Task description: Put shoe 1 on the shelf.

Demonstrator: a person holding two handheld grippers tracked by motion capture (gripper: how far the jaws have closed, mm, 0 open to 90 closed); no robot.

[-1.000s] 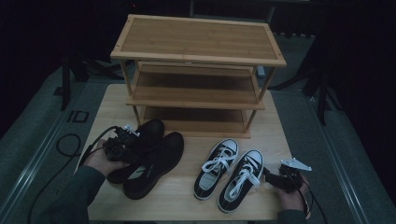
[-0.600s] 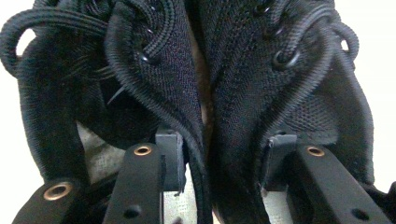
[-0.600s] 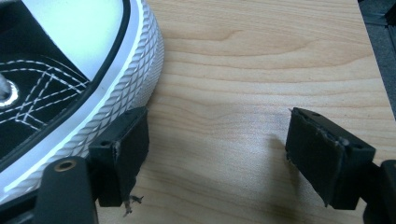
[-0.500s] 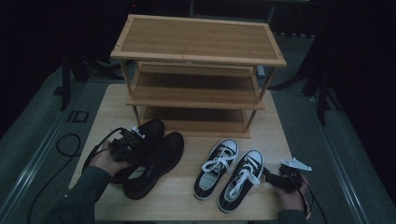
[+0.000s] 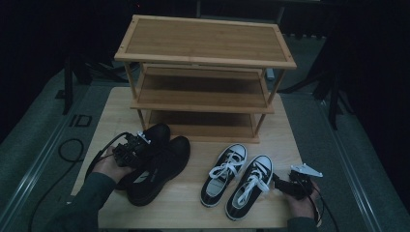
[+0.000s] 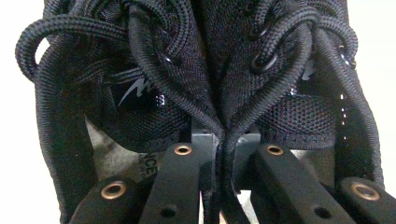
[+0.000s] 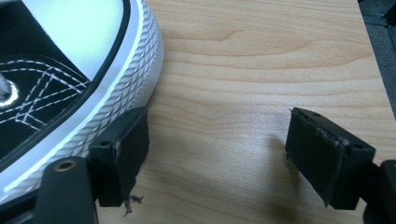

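- My right gripper [image 5: 279, 183] sat at the near right corner of the table [image 5: 193, 212], low on the wood. Its jaws stood wide apart and held nothing.
- In the right gripper view, one pad [image 7: 122, 154] sat right against the ribbed white sole of the right black-and-white sneaker [image 7: 70, 93] — the other pad was well away over bare wood.
- That sneaker lay beside its twin, the left black-and-white sneaker [image 5: 223, 174]. Both pointed their toes away from me, toward the shelf.
- My left gripper [image 5: 140, 145] was at the near left of the table, resting on the pair of black shoes [image 5: 159, 169].
- Its jaws had just been closing. In the left gripper view they were almost together, with the inner edges of the two black shoes squeezed between them — so I had hold of both shoes at once.
- The black laces [image 6: 154, 79] looped right above the jaws.
- The black shoes lay side by side on the wood, touching each other, just in front of the shelf.
- Farthest back stood the wooden shoe rack [image 5: 203, 48] with three bamboo shelves.
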